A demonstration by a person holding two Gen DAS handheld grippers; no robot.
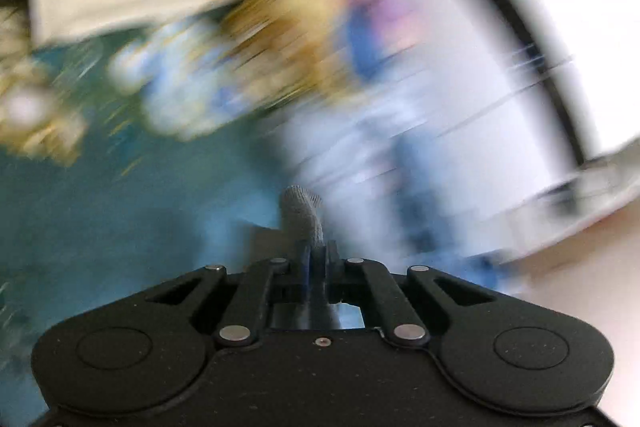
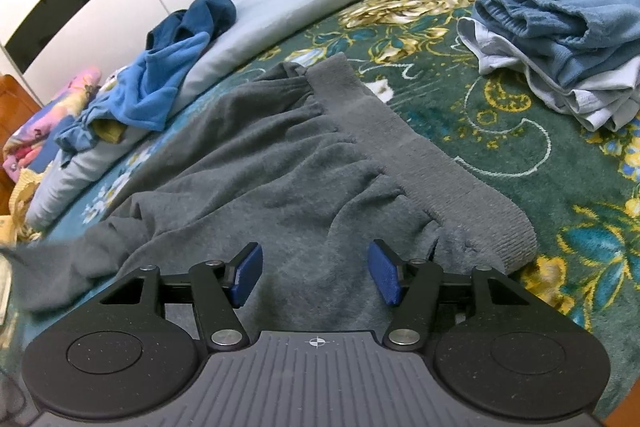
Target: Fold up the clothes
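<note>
Pinching a grey fabric end, left gripper clamped tight; right gripper poised, blue pads apart, over grey trousers on floral bedspread.

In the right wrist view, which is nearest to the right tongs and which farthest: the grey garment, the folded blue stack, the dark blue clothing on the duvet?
1. Grey garment: directly under and ahead of the open right tongs.
2. Folded blue stack: ahead to the right, on the floral cover.
3. Dark blue clothing: far left, on the duvet's edge.
</note>
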